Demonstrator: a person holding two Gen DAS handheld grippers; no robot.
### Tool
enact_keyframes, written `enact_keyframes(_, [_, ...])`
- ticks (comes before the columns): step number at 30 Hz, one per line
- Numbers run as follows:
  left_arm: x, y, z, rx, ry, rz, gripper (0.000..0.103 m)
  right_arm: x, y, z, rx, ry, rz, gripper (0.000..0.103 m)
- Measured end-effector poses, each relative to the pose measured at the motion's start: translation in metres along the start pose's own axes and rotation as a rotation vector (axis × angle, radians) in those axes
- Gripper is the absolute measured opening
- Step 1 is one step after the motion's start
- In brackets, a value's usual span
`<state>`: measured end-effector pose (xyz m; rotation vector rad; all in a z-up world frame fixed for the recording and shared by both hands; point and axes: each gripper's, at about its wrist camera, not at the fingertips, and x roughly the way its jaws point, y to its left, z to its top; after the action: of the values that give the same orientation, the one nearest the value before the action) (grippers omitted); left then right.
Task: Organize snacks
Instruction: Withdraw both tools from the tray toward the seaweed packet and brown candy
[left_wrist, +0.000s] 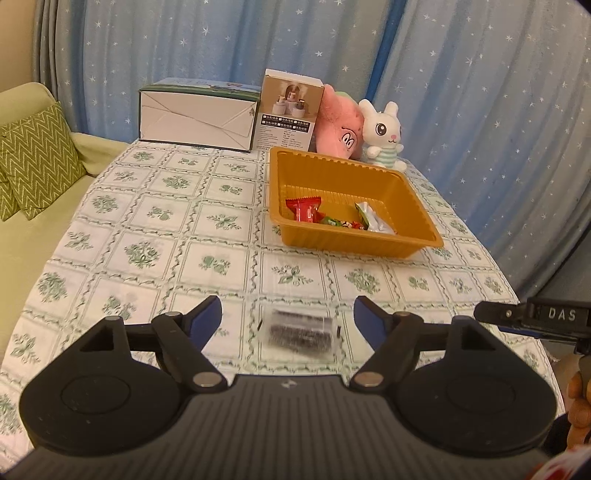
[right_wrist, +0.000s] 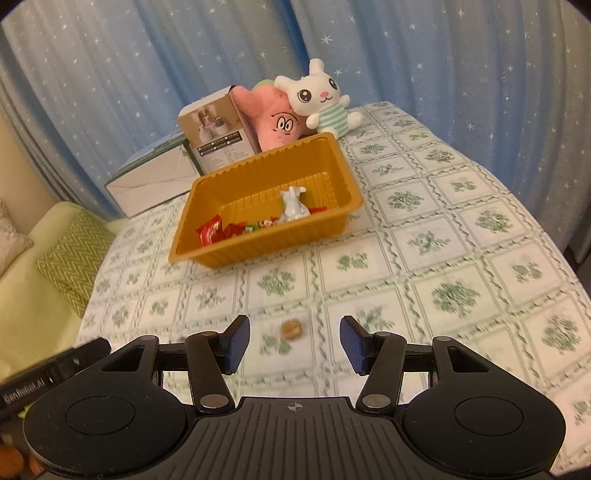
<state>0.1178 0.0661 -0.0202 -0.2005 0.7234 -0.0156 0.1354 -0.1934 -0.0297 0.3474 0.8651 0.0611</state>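
Snacks (left_wrist: 334, 216) already lie in the tray (left_wrist: 402, 192). A dark packet (left_wrist: 299, 328) and a small sweet (right_wrist: 291, 328) remain on the tablecloth (left_wrist: 166, 236). Left gripper (left_wrist: 288, 315) and right gripper (right_wrist: 294, 345) gape, empty.

A home living room: sofa (left_wrist: 44, 192) with cushions, starry blue curtains (left_wrist: 461, 92), plush toys (left_wrist: 380, 129), floral tablecloth (left_wrist: 147, 240).

Orange tray (left_wrist: 406, 192) w/ red wrappers (left_wrist: 304, 208); green-floral checked tablecloth (left_wrist: 166, 229); blue star-print curtain (left_wrist: 461, 92); pink plush (left_wrist: 338, 127).

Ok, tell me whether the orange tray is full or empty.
Partly filled. The orange tray holds a red packet, a silver packet and a few small wrapped sweets along its near side; most of its floor is bare.
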Motion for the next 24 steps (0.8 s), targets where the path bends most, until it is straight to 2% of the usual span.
enact_keyframes(13, [-0.03,-0.004,-0.028,0.033,0.02,0.005,0.08,-0.027,-0.006,-0.038,-0.035,0.024,-0.023,0.055])
enact_keyframes(24, [-0.032,-0.006,-0.033,0.045,0.03,0.006,0.083,-0.03,-0.009,-0.045,-0.028,0.029,-0.026,0.055])
